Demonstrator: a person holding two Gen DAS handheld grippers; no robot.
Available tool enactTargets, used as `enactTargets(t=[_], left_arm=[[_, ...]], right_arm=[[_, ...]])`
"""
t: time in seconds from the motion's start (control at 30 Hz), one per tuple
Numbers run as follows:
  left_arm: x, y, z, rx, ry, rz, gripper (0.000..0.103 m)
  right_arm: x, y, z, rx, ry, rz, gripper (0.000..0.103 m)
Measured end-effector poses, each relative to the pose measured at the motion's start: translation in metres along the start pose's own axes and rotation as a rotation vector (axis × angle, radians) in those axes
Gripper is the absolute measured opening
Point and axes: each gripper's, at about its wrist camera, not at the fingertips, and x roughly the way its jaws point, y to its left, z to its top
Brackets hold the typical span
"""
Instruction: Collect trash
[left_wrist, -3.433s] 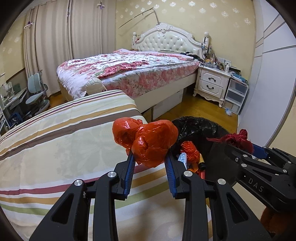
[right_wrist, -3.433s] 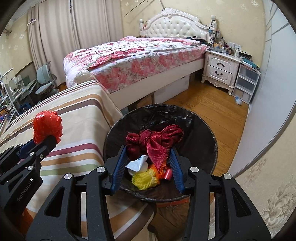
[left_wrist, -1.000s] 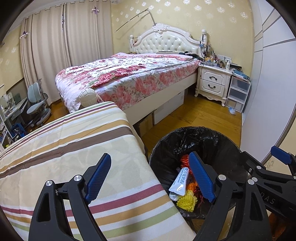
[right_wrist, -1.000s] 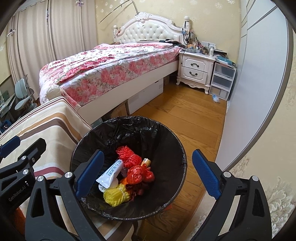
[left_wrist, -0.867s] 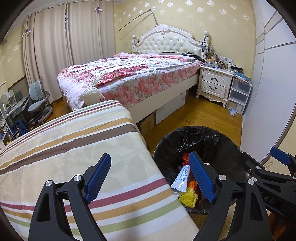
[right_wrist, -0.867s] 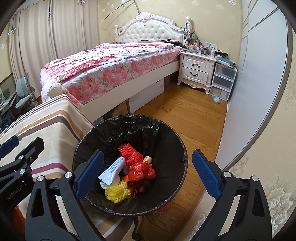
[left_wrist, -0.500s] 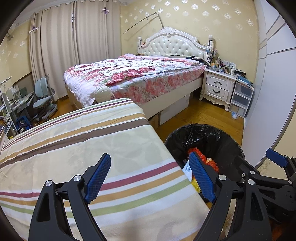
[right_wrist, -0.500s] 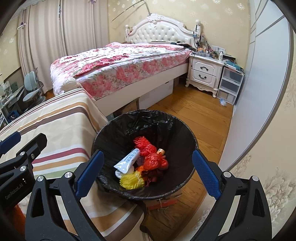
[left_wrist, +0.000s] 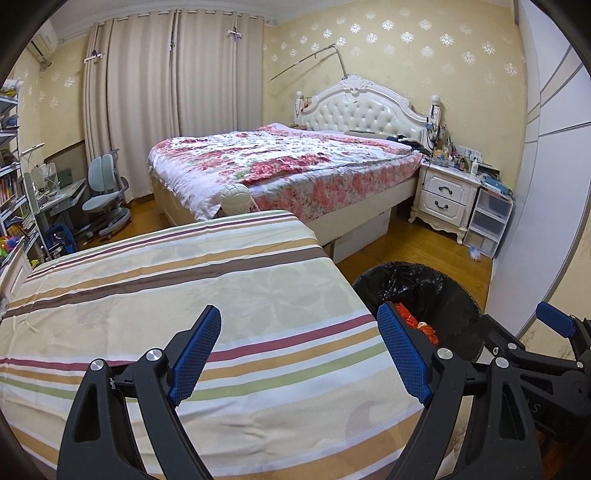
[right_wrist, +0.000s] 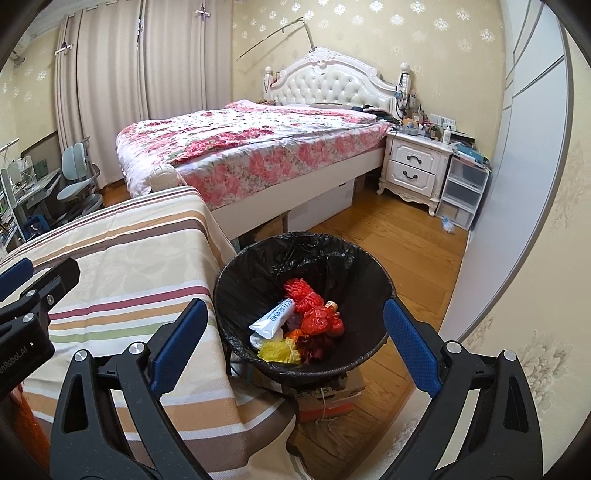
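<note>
1. The left gripper (left_wrist: 299, 350) was released, its blue pads wide apart with nothing between them, and it hung over the striped cloth (left_wrist: 184, 288).
2. The right gripper (right_wrist: 295, 347) was also released and empty; its jaws framed the trash bin (right_wrist: 373, 273) below and ahead of it.
3. The bin stood just beside the cloth's edge, to the right of the left gripper and directly before the right one, so the right hand was nearer.
4. The collected trash lay in the bin's bottom: a white tube (right_wrist: 272, 318), its long axis slanting from lower left to upper right, a red crumpled bag (right_wrist: 320, 320), a red net ball (right_wrist: 300, 290) and a yellow tuft (right_wrist: 279, 350).
5. No trash showed on the cloth in either view, so I judge the collecting nearly done.
6. Compared with one second earlier, both grippers had drawn back and a little up: the bin looked farther off, and the left view showed more cloth and less bin.
</note>
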Motion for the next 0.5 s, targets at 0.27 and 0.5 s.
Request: enactTargets(t=[0.27,0.5], left_arm=[[-0.005,0.009,-0.004,-0.017,-0.002,0.005,0.084],[-0.006,0.010,-0.005,-0.017,-0.005,0.004,0.084]], right_arm=[[-0.013,0.001,0.000,-0.007,-0.020,0.005,0.094],[-0.015,0.001,0.000,-0.005,-0.022,0.002,0.094]])
